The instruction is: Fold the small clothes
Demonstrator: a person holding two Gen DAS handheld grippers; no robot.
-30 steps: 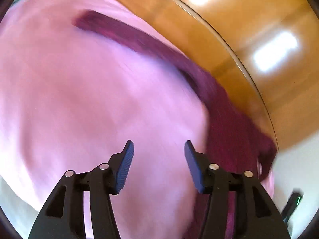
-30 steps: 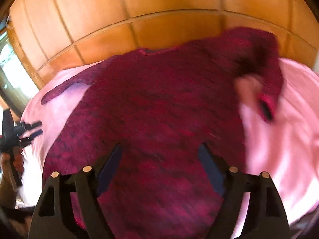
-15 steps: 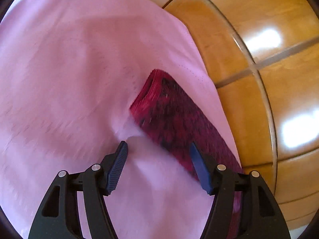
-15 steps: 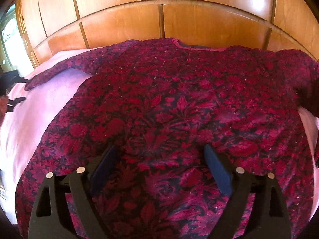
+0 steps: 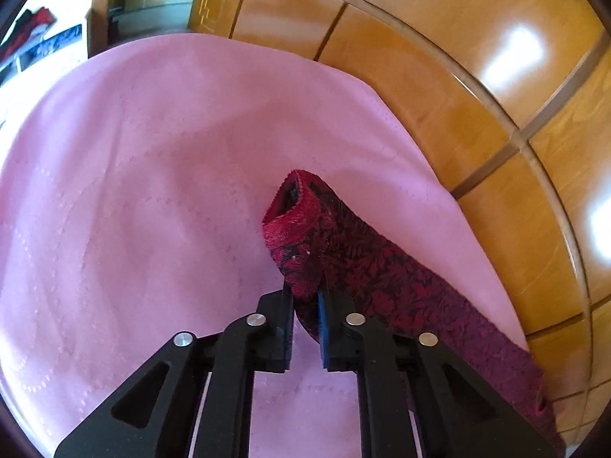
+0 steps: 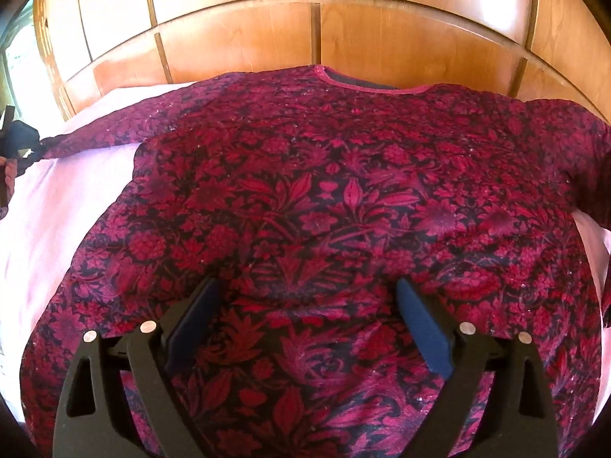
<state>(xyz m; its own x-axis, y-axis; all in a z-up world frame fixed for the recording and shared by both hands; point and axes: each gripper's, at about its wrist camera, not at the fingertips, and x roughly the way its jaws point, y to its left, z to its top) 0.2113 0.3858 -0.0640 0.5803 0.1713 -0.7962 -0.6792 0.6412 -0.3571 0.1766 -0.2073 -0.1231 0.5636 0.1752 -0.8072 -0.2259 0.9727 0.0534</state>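
Note:
A dark red floral top (image 6: 324, 198) lies spread flat, front up, on a pink sheet (image 6: 65, 206), neckline toward the wooden panels. My right gripper (image 6: 307, 305) is open and empty, hovering over the top's lower middle. In the left wrist view my left gripper (image 5: 305, 294) is shut on the sleeve (image 5: 343, 255) near its cuff, whose opening lifts off the pink sheet (image 5: 133, 191). The left gripper also shows small at the far left of the right wrist view (image 6: 21, 139), at the end of the stretched-out sleeve.
Glossy wooden panels (image 5: 477, 76) rise right behind the sheet's far edge, and they also show in the right wrist view (image 6: 305, 19). A doorway and some clutter (image 5: 38, 38) sit at the far upper left.
My left gripper has closed on the sleeve near its cuff and lifted it slightly. My right gripper has steadied over the top, still open.

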